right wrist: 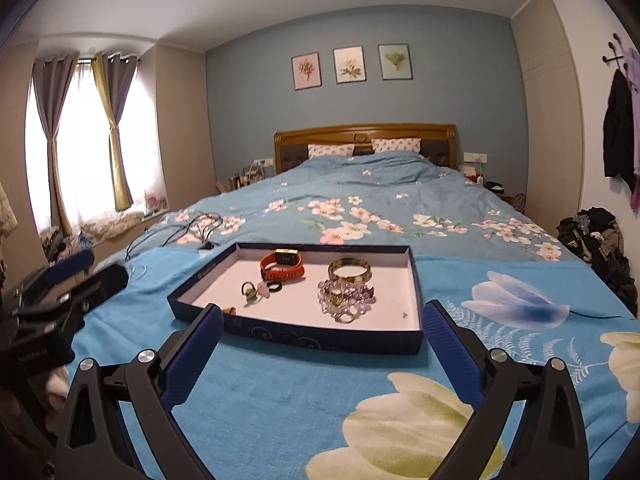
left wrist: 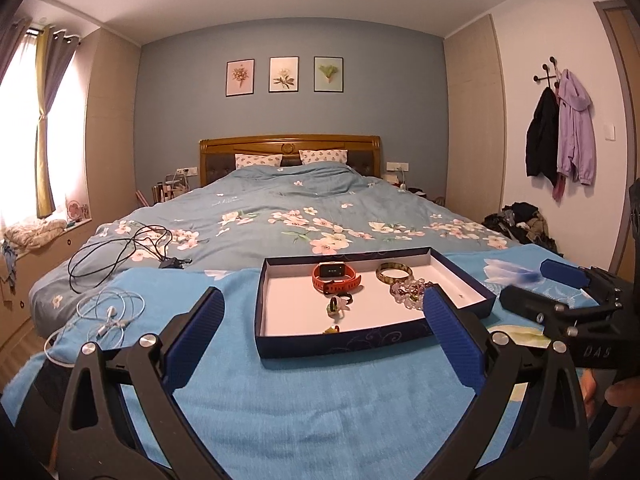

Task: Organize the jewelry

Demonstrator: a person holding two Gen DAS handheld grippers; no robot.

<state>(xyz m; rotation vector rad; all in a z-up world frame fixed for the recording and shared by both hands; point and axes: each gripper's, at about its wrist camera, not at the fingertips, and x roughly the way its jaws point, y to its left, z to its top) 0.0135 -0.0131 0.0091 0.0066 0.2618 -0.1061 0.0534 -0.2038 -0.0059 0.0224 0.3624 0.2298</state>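
Jewelry sits gathered in the tray [right wrist: 416,280] just ahead of your tongs, so nothing rolls off the blanket [right wrist: 280,400]. Both left tongs [left wrist: 324,328] and right tongs [right wrist: 322,344] gape empty; the bead string [right wrist: 346,296] looks tangled, perhaps.

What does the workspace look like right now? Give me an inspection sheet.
Surface: blue flowered blanket over the bed.
Job's things: shallow box holding a red watch, bangle, bead bracelet, rings.
Clutter: clothes pile on the floor.
Grippers: left gripper and right gripper both open, empty, short of the box.
Cables: black cable and white earphones left of the box.
Surroundings: curtains, three pictures, hanging coats.
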